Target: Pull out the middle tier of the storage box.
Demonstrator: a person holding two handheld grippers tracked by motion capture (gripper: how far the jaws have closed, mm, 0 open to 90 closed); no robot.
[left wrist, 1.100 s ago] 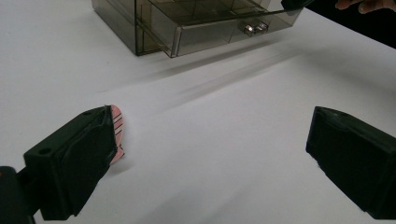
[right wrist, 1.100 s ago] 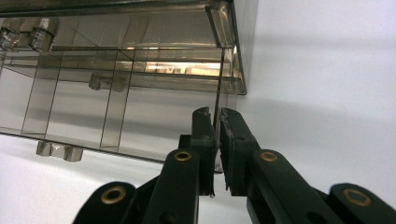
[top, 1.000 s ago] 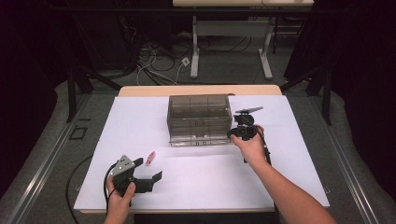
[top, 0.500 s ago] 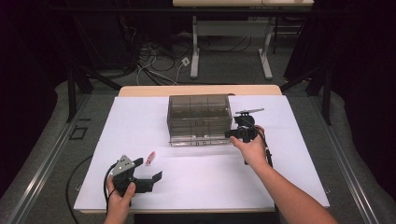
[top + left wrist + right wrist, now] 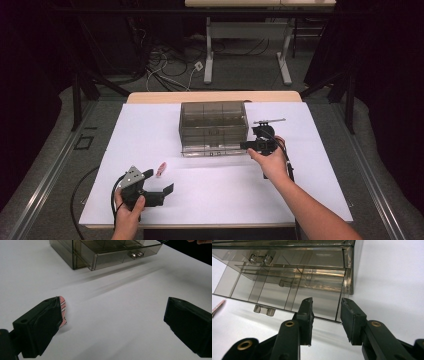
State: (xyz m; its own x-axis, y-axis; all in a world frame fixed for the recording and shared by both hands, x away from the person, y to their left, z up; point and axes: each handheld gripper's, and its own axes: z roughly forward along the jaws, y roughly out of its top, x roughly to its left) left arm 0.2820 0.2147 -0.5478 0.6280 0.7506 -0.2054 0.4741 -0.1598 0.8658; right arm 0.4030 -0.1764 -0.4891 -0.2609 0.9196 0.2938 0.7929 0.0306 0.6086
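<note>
A smoky clear drawer box (image 5: 213, 120) stands mid-table, its bottom drawer (image 5: 215, 150) slid out a little toward me. My right gripper (image 5: 246, 145) points left at that drawer's right front corner. In the right gripper view the gripper (image 5: 327, 307) stands open with a narrow gap, and the drawer (image 5: 274, 295) has its corner wall just beyond the fingertips, not clearly touched. Near the front left, my left gripper (image 5: 159, 182) is wide open and holds nothing. A small pink striped piece (image 5: 161, 169) lies beside its left finger, and the same pink piece (image 5: 62, 307) peeks out from behind that finger.
White paper (image 5: 310, 190) covers the tabletop, whose wooden back edge (image 5: 215, 96) shows behind the box. The drawer's clear handle (image 5: 136, 255) faces me. Beyond the table are desk legs and loose cables (image 5: 165, 60) on the floor.
My right gripper has shifted slightly toward me and to the left along the box's right front corner. The left gripper and the pink piece have stayed put.
</note>
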